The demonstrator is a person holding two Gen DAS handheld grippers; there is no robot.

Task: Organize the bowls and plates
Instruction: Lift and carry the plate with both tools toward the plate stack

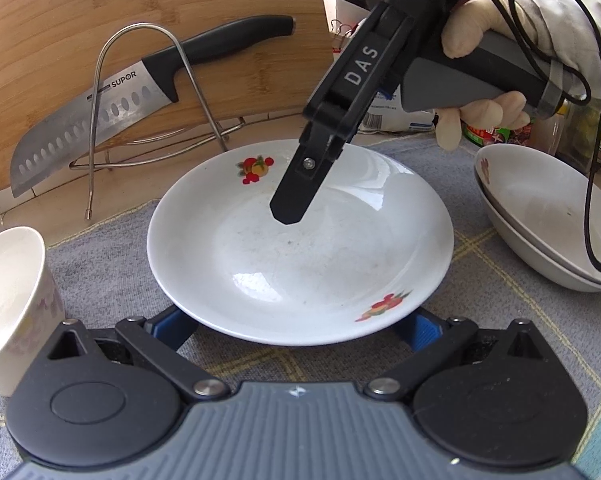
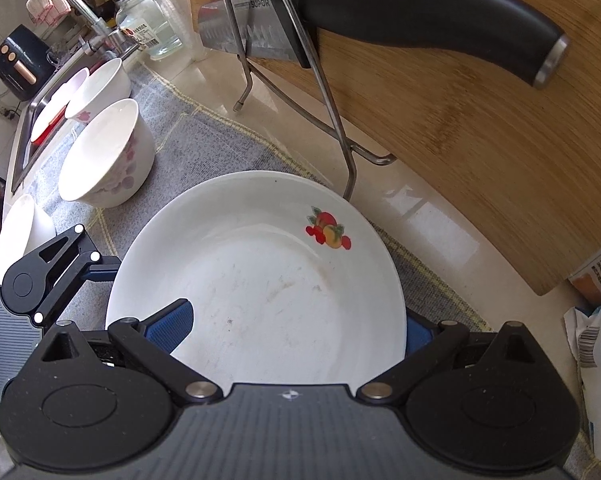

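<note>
Left tongs spread wide, both blue pads tucked under the near rim of the plate. Right tongs also apart, straddling that plate's edge from above. Plate sits on a grey checked cloth over the counter. Stacked bowls right, deep bowl left. Behind: wire rack, knife, bamboo board. Sink and tap far left.

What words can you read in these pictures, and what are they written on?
"SUPOR": on the knife blade, readable in both views.
"DAS": on the right gripper, seen from the left wrist camera.
Too small or blurred to read: the jar label, the packet print and the packages behind the plate.
</note>
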